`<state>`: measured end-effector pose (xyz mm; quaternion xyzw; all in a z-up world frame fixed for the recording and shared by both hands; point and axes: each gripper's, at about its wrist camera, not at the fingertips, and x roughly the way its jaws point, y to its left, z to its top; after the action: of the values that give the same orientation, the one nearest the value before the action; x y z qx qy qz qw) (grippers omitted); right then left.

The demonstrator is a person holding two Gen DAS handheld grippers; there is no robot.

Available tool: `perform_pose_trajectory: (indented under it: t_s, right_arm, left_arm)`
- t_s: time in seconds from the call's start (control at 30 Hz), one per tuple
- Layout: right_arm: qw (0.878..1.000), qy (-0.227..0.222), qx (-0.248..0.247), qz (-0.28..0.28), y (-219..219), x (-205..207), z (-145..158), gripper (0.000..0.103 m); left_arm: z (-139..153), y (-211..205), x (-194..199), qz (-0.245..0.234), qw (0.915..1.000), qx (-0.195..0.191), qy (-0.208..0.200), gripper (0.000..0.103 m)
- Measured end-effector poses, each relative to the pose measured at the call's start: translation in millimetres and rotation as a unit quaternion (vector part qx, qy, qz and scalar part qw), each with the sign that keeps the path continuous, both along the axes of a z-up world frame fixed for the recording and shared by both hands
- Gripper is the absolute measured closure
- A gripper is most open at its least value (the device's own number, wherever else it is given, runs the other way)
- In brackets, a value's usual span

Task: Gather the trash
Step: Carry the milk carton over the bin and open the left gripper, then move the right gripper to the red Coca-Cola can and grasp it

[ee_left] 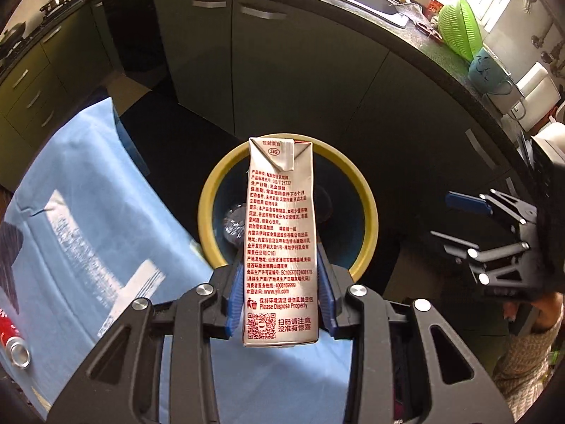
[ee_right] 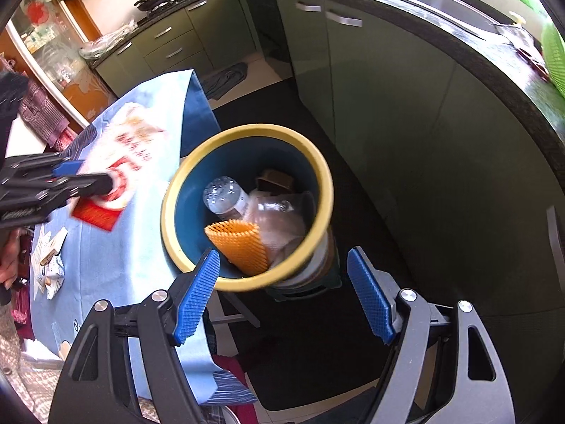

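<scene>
Across the kitchen floor, dark green cabinets [ee_right: 370,113] curve under a black countertop [ee_left: 441,49] from nine o'clock round to three o'clock in both views. At seven to nine o'clock lies the table's light blue cloth [ee_left: 88,190], its edge touching or just beside the bin as far as I can tell. The trash bin [ee_right: 326,190], blue inside with a yellow rim, stands at the centre of my right wrist view, just beyond my fingertips. Inside it I see a clear plastic bottle [ee_right: 222,194] at ten o'clock, an orange foam net [ee_right: 242,243] at six o'clock against the near wall, crumpled clear plastic [ee_right: 282,222] beside them, and a brown piece at twelve o'clock that I cannot identify.

My left gripper [ee_left: 280,282] is clamped on a white drink carton [ee_left: 279,233] with red print, blue pads pressing both long sides near its lower end; the carton stands over the bin's mouth. My right gripper [ee_right: 282,289] is spread wide, holding nothing, its pads flanking the bin's near rim without touching it.

A red can [ee_left: 12,342] lies on the cloth at eight o'clock in the left view.
</scene>
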<state>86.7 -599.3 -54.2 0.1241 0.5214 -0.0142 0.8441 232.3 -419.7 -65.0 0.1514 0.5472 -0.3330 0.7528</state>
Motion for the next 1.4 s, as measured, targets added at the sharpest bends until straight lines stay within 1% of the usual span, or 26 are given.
perform_pose_trajectory:
  t_s: [0.07, 0.13, 0.17, 0.23, 0.27, 0.33, 0.37, 0.47, 0.57, 0.63, 0.73, 0.77, 0.83, 0.93, 1.03, 1.1, 1.17, 1.27, 1.33, 1.4]
  right_arm:
    - [1.000, -0.003, 0.002, -0.006, -7.7, -6.2, 0.2, 0.029]
    - [1.000, -0.003, 0.005, -0.011, -14.3, -9.6, -1.6, 0.029]
    - [1.000, -0.001, 0.006, -0.011, -16.9, -11.0, -4.1, 0.029]
    - [1.000, 0.001, 0.008, -0.011, -19.3, -10.3, -7.8, 0.029]
    - [1.000, 0.002, 0.009, -0.011, -18.7, -10.4, -9.2, 0.029]
    - [1.000, 0.004, 0.012, -0.007, -17.0, -8.8, -11.2, 0.029]
    - [1.000, 0.004, 0.012, -0.005, -15.3, -8.0, -11.9, 0.029]
    - [1.000, 0.001, 0.011, 0.008, -4.2, -2.9, -10.3, 0.029]
    - [0.999, -0.001, 0.008, 0.032, 16.7, 7.6, -6.8, 0.029]
    - [0.999, -0.001, 0.012, 0.052, 34.3, 12.7, -4.2, 0.029]
    - [0.996, 0.000, 0.011, 0.090, 72.0, 26.5, 0.0, 0.029]
    - [0.994, 0.001, 0.005, 0.105, 86.9, 31.9, 1.8, 0.029]
    - [0.991, 0.000, -0.006, 0.135, 119.9, 44.6, 7.9, 0.029]
    - [0.984, -0.004, -0.020, 0.178, 175.5, 66.9, 21.8, 0.029]
    - [0.973, 0.001, -0.002, 0.231, 238.0, 92.7, 37.2, 0.029]
    - [0.963, 0.006, 0.011, 0.268, 282.5, 112.8, 42.8, 0.029]
    - [0.953, 0.012, 0.028, 0.300, 330.6, 134.6, 46.5, 0.029]
    - [0.939, 0.030, 0.060, 0.337, 398.8, 168.8, 46.1, 0.028]
    - [0.932, 0.038, 0.066, 0.356, 443.9, 192.5, 42.3, 0.027]
    - [0.926, 0.047, 0.057, 0.371, 484.9, 213.6, 36.0, 0.026]
  left_arm:
    - [-12.6, -18.7, 9.9, 0.003, 1.0000, 0.002, 0.005, 0.068]
    - [-24.7, -32.1, 19.4, 0.013, 0.9998, 0.002, 0.014, 0.059]
    - [-28.4, -36.9, 21.9, 0.015, 0.9998, 0.007, 0.011, 0.052]
    - [-32.3, -43.4, 23.9, 0.013, 0.9998, 0.012, 0.003, 0.052]
    - [-31.5, -43.0, 24.9, 0.015, 0.9998, 0.009, 0.004, 0.052]
    - [-22.1, -32.9, 22.1, 0.019, 0.9997, -0.006, 0.010, 0.052]
    - [-14.2, -26.2, 18.5, 0.019, 0.9997, -0.012, 0.005, 0.052]
    - [14.9, 2.8, 2.8, 0.023, 0.9990, -0.030, -0.026, 0.051]
    - [46.0, 49.5, -18.7, 0.033, 0.9970, -0.054, -0.045, 0.045]
    - [65.1, 88.6, -33.4, 0.046, 0.9951, -0.067, -0.056, 0.044]
    - [85.1, 151.3, -58.2, 0.075, 0.9908, -0.062, -0.094, 0.042]
    - [89.3, 171.2, -67.7, 0.086, 0.9889, -0.059, -0.106, 0.039]
    - [94.8, 217.2, -85.0, 0.115, 0.9843, -0.069, -0.115, 0.035]
    - [92.2, 282.2, -102.9, 0.164, 0.9771, -0.078, -0.112, 0.034]
    - [85.6, 339.5, -119.1, 0.215, 0.9654, -0.070, -0.129, 0.034]
    - [80.6, 373.8, -126.5, 0.246, 0.9573, -0.066, -0.137, 0.031]
    - [74.1, 400.0, -131.5, 0.265, 0.9528, -0.067, -0.132, 0.031]
    - [61.1, 429.6, -134.6, 0.281, 0.9504, -0.065, -0.116, 0.031]
    - [53.2, 440.4, -134.6, 0.286, 0.9504, -0.063, -0.104, 0.030]
    - [46.9, 445.6, -133.6, 0.287, 0.9512, -0.062, -0.095, 0.031]
